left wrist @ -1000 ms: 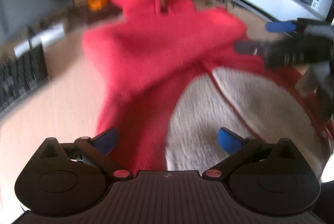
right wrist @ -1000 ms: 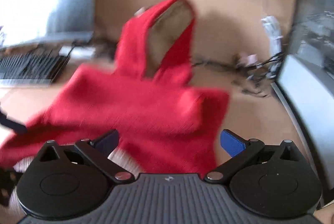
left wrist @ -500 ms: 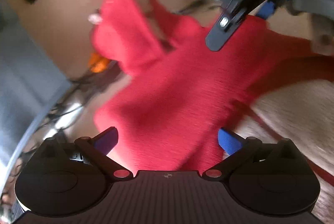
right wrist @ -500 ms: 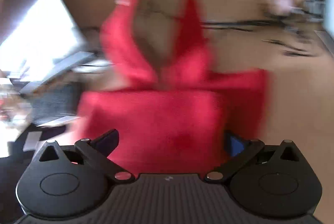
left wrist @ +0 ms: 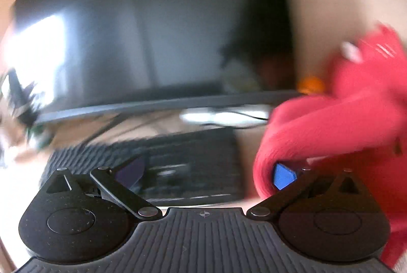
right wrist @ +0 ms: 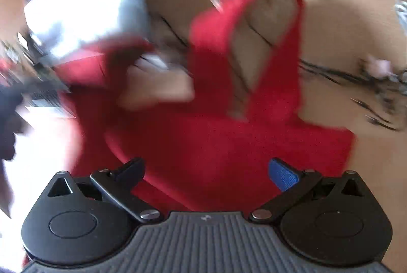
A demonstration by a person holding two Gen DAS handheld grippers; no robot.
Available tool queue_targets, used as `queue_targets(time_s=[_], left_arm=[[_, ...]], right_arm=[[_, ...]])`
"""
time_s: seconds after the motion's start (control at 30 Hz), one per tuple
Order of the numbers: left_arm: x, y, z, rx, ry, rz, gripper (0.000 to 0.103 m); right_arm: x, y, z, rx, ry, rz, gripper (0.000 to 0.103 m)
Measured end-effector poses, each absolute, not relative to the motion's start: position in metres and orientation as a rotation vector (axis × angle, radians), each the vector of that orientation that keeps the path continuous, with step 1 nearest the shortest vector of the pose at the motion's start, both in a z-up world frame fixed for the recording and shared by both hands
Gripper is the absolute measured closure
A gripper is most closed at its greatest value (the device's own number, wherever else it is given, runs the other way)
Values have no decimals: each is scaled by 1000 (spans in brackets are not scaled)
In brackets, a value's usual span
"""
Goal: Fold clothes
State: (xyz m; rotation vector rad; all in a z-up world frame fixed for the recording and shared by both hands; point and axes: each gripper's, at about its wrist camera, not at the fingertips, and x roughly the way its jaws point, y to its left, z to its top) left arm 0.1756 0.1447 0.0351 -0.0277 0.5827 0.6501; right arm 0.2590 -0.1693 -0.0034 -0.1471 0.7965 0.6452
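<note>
A red hoodie (right wrist: 229,140) with a beige-lined hood (right wrist: 269,26) lies on the tan desk, hood pointing away. In the right wrist view my right gripper (right wrist: 206,171) is open just above the hoodie's body. In the left wrist view the hoodie (left wrist: 330,125) fills the right side, and a red fold bulges around the right blue fingertip (left wrist: 282,175). My left gripper (left wrist: 206,172) is open, mostly over the keyboard. The frames are blurred by motion.
A black keyboard (left wrist: 193,166) lies under my left gripper, with a dark monitor (left wrist: 127,44) behind it. An orange object (left wrist: 310,84) sits by the hood. Black cables (right wrist: 356,79) run across the desk to the right of the hoodie. A bright screen (right wrist: 81,5) stands at the left.
My left gripper has swung left, off the hoodie's body towards the keyboard and monitor. The right gripper's view has shifted; a red part of the hoodie now shows at its left.
</note>
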Motion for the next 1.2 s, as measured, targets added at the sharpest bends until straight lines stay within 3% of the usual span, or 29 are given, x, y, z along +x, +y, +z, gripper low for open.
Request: queue_targets(time_s=[0.33,0.53,0.67,0.93,1.2], left_arm=[[110,242,48,-275,598,858,0],[93,222,45,-281,644,750,0],[97,193,44,-241,678,598,0],[142,122,40,-169,674,242,0],[193,40,-6,-137,797,-118,0]], right_arm=[[214,-108,-5,-481,618,656,0],[207,-47,-33,-769,536,503,0],[218,-69,-16,-725,460,275,0],[207,-244,43,-333,386,-476,0],[175,-275,40,-69,523,-160,0]])
